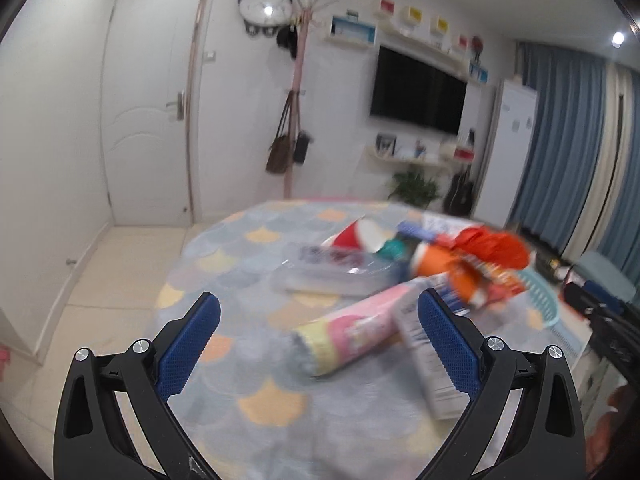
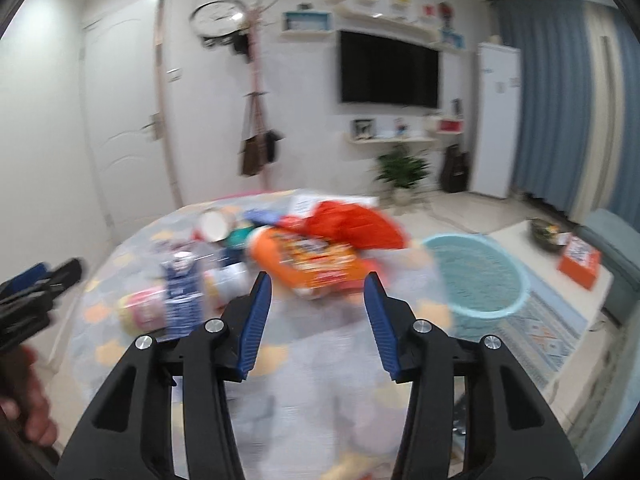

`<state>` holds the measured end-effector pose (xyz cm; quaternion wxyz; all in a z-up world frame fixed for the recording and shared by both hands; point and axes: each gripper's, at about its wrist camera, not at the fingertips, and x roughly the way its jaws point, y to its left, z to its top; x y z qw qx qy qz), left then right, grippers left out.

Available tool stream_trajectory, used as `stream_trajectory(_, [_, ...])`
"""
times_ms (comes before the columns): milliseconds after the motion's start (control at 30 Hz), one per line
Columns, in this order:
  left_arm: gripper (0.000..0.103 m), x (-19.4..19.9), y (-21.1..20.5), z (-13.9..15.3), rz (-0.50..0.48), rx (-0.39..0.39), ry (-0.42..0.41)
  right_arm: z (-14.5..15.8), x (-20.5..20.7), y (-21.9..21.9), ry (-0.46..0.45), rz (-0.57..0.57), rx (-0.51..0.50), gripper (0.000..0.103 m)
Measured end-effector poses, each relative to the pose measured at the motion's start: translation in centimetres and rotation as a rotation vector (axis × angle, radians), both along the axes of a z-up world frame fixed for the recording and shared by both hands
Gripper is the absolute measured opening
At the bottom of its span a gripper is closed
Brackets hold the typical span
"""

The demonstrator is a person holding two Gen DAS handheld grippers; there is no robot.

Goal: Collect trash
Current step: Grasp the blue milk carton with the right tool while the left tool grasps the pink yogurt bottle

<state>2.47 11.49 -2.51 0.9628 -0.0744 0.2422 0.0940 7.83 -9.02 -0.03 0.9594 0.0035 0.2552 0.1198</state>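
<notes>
A living room with a white door [image 1: 148,112], a wall-mounted television [image 2: 389,70] and blue curtains [image 2: 560,92] lies behind a round bench [image 1: 248,360] covered in a cloth of grey and yellow scallops. The trash sits in a blurred heap on the bench's far half: a pink cylindrical tube [image 1: 352,332] on its side nearest the left gripper [image 1: 319,322], a clear plastic bottle [image 1: 332,276] beyond it, a red-and-white paper cup [image 1: 358,236] tipped over, an orange snack packet [image 2: 308,260] and a red plastic bag [image 2: 352,224] at the back. A pale teal basket [image 2: 480,280] stands just past the bench's right edge. Both grippers hover above the cloth, holding nothing; the left gripper's fingers are spread wide, and the right gripper [image 2: 319,290] has its fingers parted too, pointing at the orange packet.
</notes>
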Motion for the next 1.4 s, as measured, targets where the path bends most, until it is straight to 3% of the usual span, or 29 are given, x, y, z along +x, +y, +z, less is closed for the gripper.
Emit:
stream_trajectory(167, [0.088, 2.0, 2.5, -1.3, -0.035, -0.040, 0.085, -1.2, 0.1, 3.5, 0.058, 0.106, -0.011, 0.047])
stream_trajectory(267, [0.081, 2.9, 3.3, -2.1, -0.059, -0.069, 0.118, -2.6, 0.7, 5.3, 0.130, 0.168, -0.011, 0.058])
stream_trajectory(600, [0.080, 5.7, 3.1, -3.1, -0.156, -0.114, 0.176, -6.0, 2.9, 8.0, 0.256, 0.204, -0.041, 0.062])
stream_trajectory(700, [0.080, 6.4, 2.3, -3.3, -0.184, -0.099, 0.197, -6.0, 3.0, 8.2, 0.257, 0.204, -0.051, 0.056])
stream_trajectory(800, [0.080, 7.3, 1.5, -3.7, -0.197, -0.071, 0.228, -6.1, 3.5, 7.8, 0.269, 0.223, -0.051, 0.033])
stream_trajectory(1200, [0.080, 11.0, -2.8, -5.5, -0.311, 0.044, 0.357, -4.8, 3.6, 3.4, 0.227, 0.166, -0.011, 0.032])
stream_trajectory(1300, [0.080, 11.9, -4.3, -6.3, -0.316, 0.121, 0.399, -4.2, 3.7, 2.2, 0.208, 0.146, 0.001, 0.032])
stream_trajectory(1400, [0.069, 12.3, -5.0, -6.6, -0.322, 0.161, 0.433, -3.7, 3.8, 1.3, 0.191, 0.126, 0.007, 0.032])
